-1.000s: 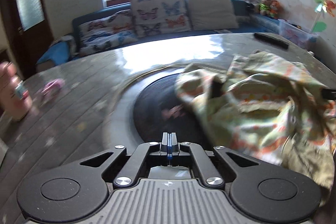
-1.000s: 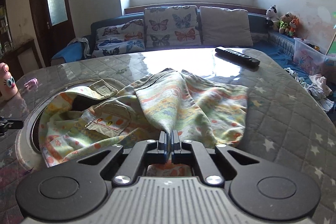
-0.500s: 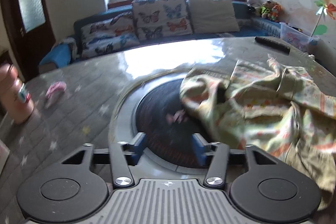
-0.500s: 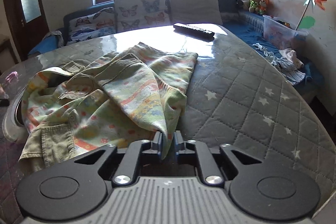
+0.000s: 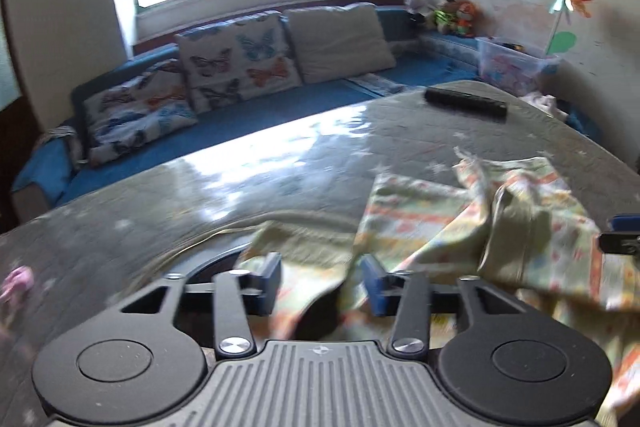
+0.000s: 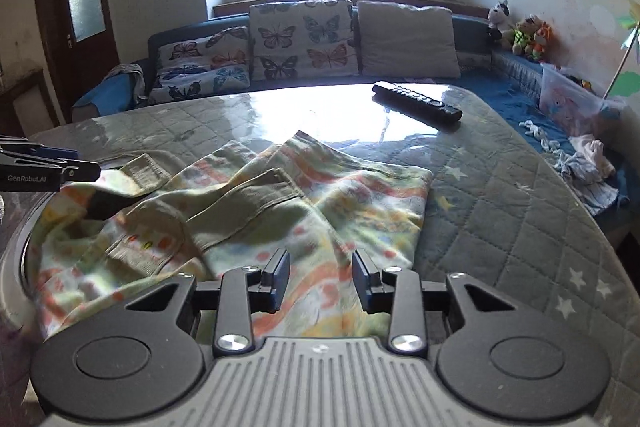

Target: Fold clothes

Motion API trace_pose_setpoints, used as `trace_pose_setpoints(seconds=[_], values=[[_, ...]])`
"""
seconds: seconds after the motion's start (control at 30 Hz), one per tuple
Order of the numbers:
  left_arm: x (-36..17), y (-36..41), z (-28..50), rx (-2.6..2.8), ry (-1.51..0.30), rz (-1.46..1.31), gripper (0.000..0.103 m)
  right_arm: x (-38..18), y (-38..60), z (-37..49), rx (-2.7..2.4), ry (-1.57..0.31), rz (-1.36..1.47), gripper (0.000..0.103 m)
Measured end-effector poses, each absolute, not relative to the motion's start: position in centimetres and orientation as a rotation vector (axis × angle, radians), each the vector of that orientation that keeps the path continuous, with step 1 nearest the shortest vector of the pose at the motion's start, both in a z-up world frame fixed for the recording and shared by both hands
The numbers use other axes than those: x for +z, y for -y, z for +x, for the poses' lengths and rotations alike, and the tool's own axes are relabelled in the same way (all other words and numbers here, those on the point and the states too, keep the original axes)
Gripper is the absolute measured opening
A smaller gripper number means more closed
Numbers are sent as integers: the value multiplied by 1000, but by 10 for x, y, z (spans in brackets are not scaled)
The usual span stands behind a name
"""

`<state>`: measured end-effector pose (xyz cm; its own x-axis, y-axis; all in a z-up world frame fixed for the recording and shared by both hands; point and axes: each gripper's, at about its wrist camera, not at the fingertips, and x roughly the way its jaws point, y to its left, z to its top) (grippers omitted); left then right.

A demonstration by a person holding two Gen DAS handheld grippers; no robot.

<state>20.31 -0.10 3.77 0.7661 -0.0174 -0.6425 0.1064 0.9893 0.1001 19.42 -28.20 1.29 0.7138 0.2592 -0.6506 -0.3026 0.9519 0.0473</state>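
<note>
A rumpled pale green garment with orange and yellow print [image 6: 248, 223] lies on the quilted grey table [image 6: 520, 211]; it also shows in the left wrist view [image 5: 460, 227]. My left gripper [image 5: 320, 285] is open, its jaws either side of the garment's left edge over a dark round inset. My right gripper [image 6: 320, 281] is open and empty just above the garment's near right part. The left gripper shows at the left edge of the right wrist view [image 6: 48, 169].
A black remote [image 6: 416, 103] lies at the table's far side. A blue sofa with butterfly cushions [image 6: 304, 39] stands behind the table. A plastic box [image 6: 568, 95] and loose clothes [image 6: 588, 167] sit to the right. A small pink thing [image 5: 16, 281] lies at the table's left.
My right gripper let go of the garment fold and opened. My left gripper opened and moved right to the garment's edge. The garment now lies flatter on the table.
</note>
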Motion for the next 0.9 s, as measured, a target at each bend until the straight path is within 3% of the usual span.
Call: trace_pose_setpoints(seconds=[0.03, 0.23, 0.57, 0.7, 0.9], values=[[34, 5, 214, -77, -700, 137, 35, 10, 284, 203, 300, -714, -59, 34], [7, 26, 269, -150, -747, 106, 35, -4, 306, 230, 239, -753, -17, 34], [-15, 25, 289, -193, -768, 67, 34, -17, 325, 240, 232, -776, 7, 38], [-16, 22, 288, -184, -756, 72, 8, -20, 326, 242, 240, -785, 15, 38], [-18, 14, 272, -80, -730, 134, 2, -25, 320, 241, 251, -794, 2, 41]])
